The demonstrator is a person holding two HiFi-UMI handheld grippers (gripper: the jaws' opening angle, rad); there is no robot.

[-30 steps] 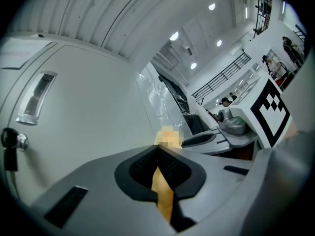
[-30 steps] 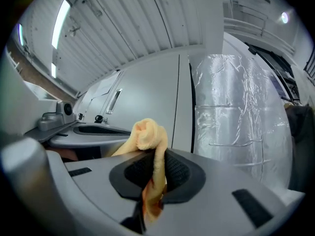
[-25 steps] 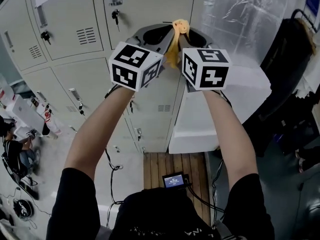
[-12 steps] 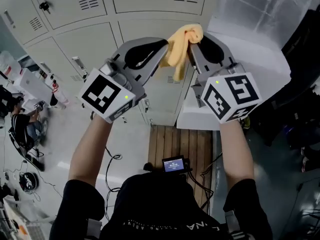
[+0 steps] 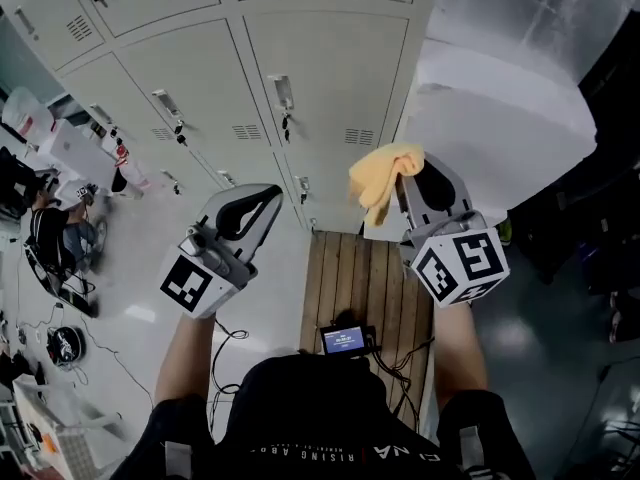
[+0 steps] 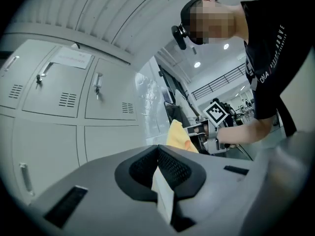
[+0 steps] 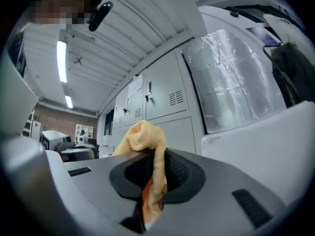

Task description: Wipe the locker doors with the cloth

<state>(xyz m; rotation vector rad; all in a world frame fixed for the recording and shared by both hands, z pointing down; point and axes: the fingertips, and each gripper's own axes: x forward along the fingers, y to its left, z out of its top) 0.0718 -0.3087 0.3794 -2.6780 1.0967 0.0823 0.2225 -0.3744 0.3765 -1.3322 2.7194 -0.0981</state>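
Two grippers (image 5: 262, 196) (image 5: 412, 173), one cloth (image 5: 380, 178)

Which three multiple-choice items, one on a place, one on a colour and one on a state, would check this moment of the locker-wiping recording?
1. Where is the soft yellow cloth?
A. Pinched in the right gripper
B. Hung on a locker handle
C. Lying on the floor

2. What colour are the metal locker doors?
A. Blue
B. Pale grey
C. Red

3. How does the left gripper stand?
A. Wide open
B. Shut on the cloth
C. Shut, holding nothing

Key:
1 A: in the right gripper view the cloth runs down between that gripper's closed jaws.
2 B: every door in the head view is pale grey.
3 C: in the left gripper view its jaws meet with nothing between them.
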